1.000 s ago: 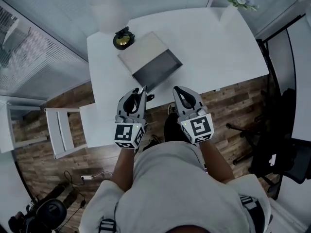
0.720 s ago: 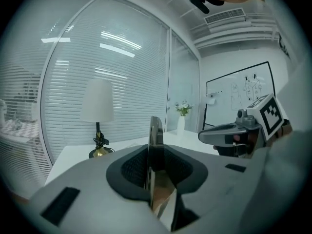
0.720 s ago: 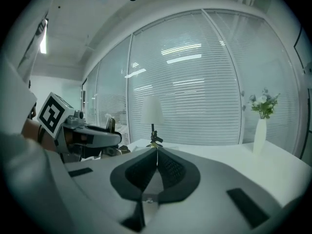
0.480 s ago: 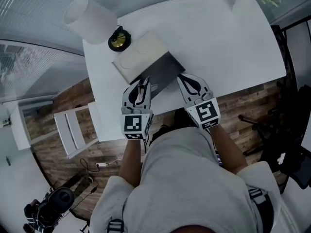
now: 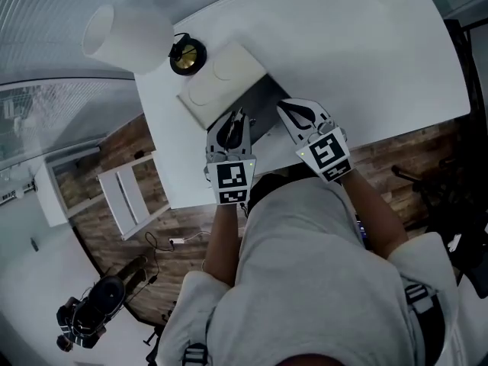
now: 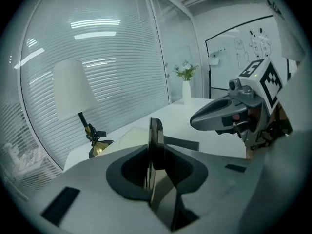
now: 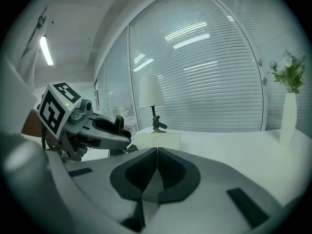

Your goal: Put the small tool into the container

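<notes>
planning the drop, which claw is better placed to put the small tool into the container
Left. The left claw is shut on the small tool, a thin dark piece upright between its jaws, and its tip is near the open container. The right claw is shut with nothing in it.

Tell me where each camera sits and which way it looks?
Head view: on the person's head, looking down at the table, forearms, left gripper and right gripper.
Left gripper view: on the left gripper, facing the lamp; its jaws pinch the small tool.
Right gripper view: on the right gripper, facing the blinds; jaws together, empty.
Shared: both gripper views show the lamp and the other gripper.
</notes>
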Tool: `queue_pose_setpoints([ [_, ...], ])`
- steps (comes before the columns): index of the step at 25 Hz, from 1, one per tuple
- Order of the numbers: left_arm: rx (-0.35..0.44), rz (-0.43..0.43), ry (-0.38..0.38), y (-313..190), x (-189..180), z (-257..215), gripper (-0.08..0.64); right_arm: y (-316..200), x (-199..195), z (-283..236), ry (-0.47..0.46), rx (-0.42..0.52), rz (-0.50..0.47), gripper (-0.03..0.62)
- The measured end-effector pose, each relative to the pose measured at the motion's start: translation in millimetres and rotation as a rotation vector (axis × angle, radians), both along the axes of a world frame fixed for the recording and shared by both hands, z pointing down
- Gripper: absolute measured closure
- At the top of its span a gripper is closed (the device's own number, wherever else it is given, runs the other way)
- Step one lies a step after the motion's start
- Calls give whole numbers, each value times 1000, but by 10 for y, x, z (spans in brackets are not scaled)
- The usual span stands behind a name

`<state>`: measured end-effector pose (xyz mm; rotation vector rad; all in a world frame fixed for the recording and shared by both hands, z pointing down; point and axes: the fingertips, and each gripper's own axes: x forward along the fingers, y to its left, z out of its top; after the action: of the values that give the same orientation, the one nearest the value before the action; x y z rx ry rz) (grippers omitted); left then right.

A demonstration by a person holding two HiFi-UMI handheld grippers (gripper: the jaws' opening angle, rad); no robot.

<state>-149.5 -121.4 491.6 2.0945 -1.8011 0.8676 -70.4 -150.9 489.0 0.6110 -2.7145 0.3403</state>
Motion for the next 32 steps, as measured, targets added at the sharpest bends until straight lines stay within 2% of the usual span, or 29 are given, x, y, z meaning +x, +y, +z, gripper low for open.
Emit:
queue_pose_setpoints([
  [3, -26, 26, -40, -30, 70, 44, 466, 0, 5, 47, -10, -20, -9, 566],
  [12, -53, 70, -74, -172, 127, 132, 466, -89, 103, 133, -14, -43, 19, 566],
  [19, -64, 138, -56, -409, 280, 307, 466, -143, 231, 257, 0, -64, 75, 566],
  [32, -54, 214, -38, -621, 401, 406, 466, -199, 276, 245, 10, -50, 69, 566],
])
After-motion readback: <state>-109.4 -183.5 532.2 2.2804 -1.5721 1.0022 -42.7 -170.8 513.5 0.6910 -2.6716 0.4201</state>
